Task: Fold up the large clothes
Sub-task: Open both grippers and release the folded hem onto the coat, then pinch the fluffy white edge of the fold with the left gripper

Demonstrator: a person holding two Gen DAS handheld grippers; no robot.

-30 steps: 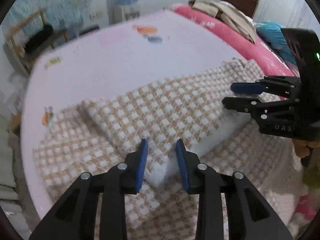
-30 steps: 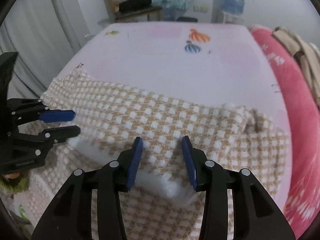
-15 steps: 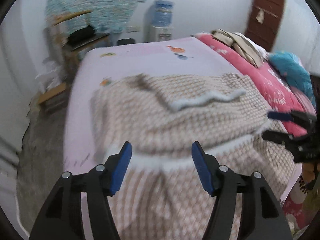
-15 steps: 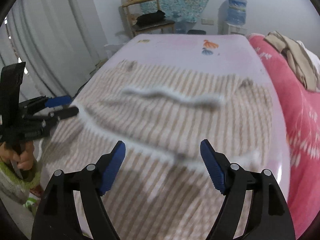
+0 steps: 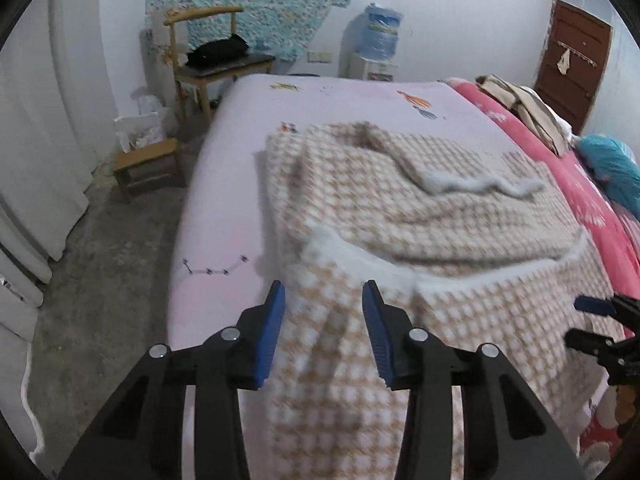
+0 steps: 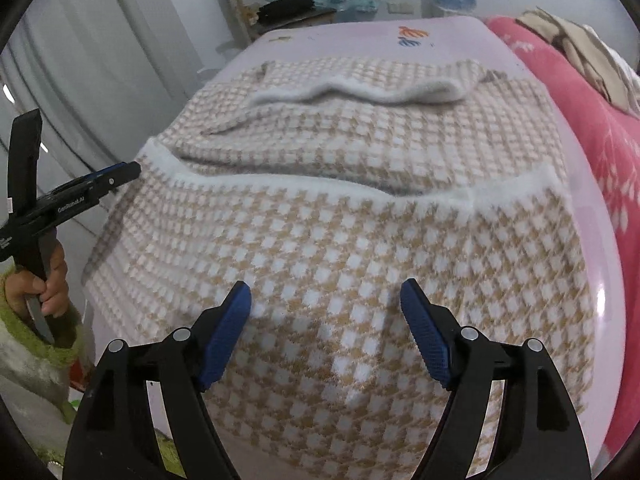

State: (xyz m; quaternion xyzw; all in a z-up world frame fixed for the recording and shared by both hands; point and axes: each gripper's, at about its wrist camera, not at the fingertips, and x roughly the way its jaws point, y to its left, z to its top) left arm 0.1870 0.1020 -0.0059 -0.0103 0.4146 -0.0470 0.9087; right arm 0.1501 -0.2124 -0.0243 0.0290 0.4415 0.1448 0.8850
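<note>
A tan-and-white checked fleece garment (image 5: 420, 216) (image 6: 360, 240) lies spread on the lilac bed (image 5: 248, 168), with its white-trimmed far part folded over toward the near side. My left gripper (image 5: 323, 312) hovers over the garment's near left corner. Its jaws are closing, and the cloth lies below the gap without the pads pressing on it. My right gripper (image 6: 325, 292) stands wide open above the near part of the cloth, holding nothing. The left gripper (image 6: 128, 171) shows at the right wrist view's left edge, in a person's hand. The right gripper (image 5: 582, 320) shows at the left wrist view's right edge.
A pink blanket (image 5: 592, 184) with beige clothes (image 5: 516, 96) and a teal bundle (image 5: 612, 168) runs along the bed's right side. A wooden chair (image 5: 216, 60), a small stool (image 5: 148, 164) and a water dispenser (image 5: 378, 44) stand beyond. Bare concrete floor (image 5: 108, 264) lies to the left.
Both grippers let go of the white-trimmed edge and drew back toward the near end of the bed. Their jaws opened; the left pair has since narrowed. The folded part now lies on the garment.
</note>
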